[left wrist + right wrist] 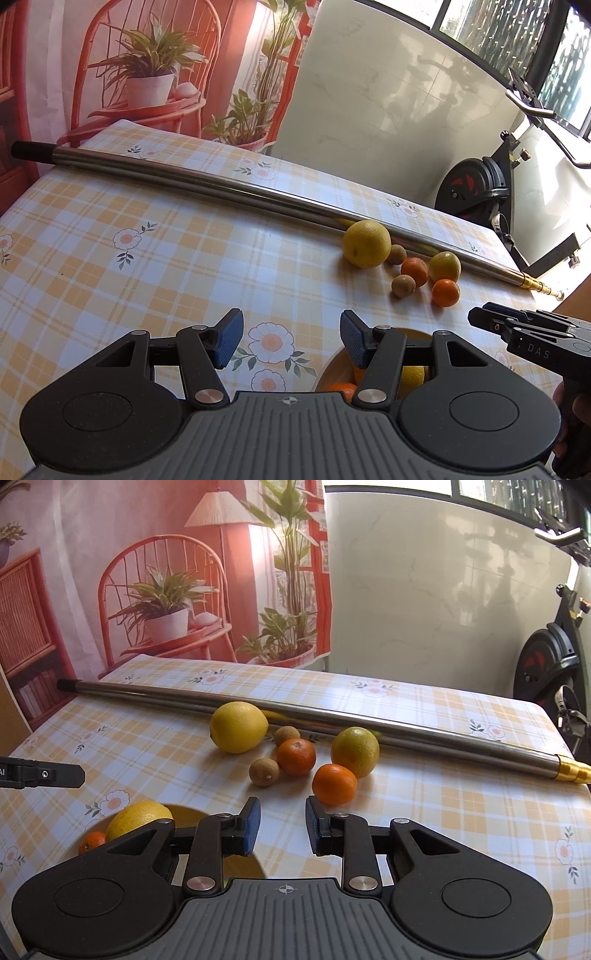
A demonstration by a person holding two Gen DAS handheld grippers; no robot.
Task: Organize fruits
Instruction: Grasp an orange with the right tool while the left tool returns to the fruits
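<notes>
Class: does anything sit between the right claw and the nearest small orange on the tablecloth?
Nothing visible does. The right claw is open, and only bare tablecloth separates it from the nearest orange.

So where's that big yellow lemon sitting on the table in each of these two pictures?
Left wrist view: the big lemon lies right of centre, against the metal pole.
Right wrist view: the lemon lies left of centre, leftmost of the loose fruit.
Shared landmark: the pole just behind it.
</notes>
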